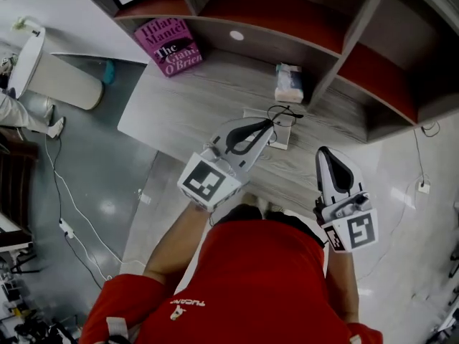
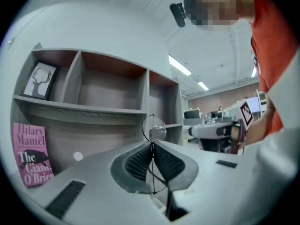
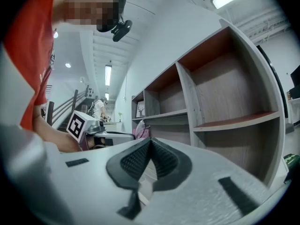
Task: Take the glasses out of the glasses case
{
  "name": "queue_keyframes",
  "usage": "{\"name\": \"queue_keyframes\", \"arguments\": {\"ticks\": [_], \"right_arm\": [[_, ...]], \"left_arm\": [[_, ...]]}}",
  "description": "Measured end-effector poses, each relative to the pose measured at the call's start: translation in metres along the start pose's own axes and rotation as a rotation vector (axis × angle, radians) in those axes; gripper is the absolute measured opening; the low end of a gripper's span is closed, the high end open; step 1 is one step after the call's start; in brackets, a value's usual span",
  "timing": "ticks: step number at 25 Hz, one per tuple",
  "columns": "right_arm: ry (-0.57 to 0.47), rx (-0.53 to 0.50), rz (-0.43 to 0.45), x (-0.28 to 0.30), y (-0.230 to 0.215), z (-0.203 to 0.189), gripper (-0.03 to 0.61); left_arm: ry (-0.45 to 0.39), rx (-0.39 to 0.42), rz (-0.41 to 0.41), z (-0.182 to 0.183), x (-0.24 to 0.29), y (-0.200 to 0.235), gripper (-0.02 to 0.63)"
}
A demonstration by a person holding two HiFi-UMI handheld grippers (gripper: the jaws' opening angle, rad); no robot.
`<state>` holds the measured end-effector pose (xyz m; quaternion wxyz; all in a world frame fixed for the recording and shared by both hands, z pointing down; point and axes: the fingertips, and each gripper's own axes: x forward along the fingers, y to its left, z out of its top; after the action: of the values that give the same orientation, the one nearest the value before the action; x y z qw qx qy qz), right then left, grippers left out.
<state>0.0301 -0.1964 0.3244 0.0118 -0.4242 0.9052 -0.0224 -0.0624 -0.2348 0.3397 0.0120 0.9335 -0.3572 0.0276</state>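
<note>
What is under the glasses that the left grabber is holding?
A flat pale case lies on the wooden desk beneath the glasses. The left gripper covers part of it, so its inside cannot be seen.

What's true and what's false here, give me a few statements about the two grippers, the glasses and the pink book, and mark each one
1. The left gripper is shut on the glasses. True.
2. The pink book stands on the desk, under the shelves. True.
3. The right gripper grips the pink book. False: its jaws are together with nothing between them, and it is well apart from the book.
4. The lens showing above the left gripper's jaws is square. False: it is round, in a thin wire rim.
</note>
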Motion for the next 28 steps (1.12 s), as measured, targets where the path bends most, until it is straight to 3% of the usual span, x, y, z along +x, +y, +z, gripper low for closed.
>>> {"name": "queue_keyframes", "arguments": {"ticks": [7, 11, 28], "right_arm": [[-0.011, 0.01, 0.06, 0.002, 0.014, 0.005, 0.005], [-0.025, 0.008, 0.078, -0.001, 0.018, 0.008, 0.005], [-0.035, 0.024, 0.106, -0.006, 0.028, 0.002, 0.003]], "left_arm": [[-0.117, -0.041, 0.112, 0.022, -0.02, -0.015, 0.02], [-0.148, -0.058, 0.133, 0.029, -0.028, -0.024, 0.02], [-0.157, -0.032, 0.18, 0.038, -0.045, -0.026, 0.02]]}}
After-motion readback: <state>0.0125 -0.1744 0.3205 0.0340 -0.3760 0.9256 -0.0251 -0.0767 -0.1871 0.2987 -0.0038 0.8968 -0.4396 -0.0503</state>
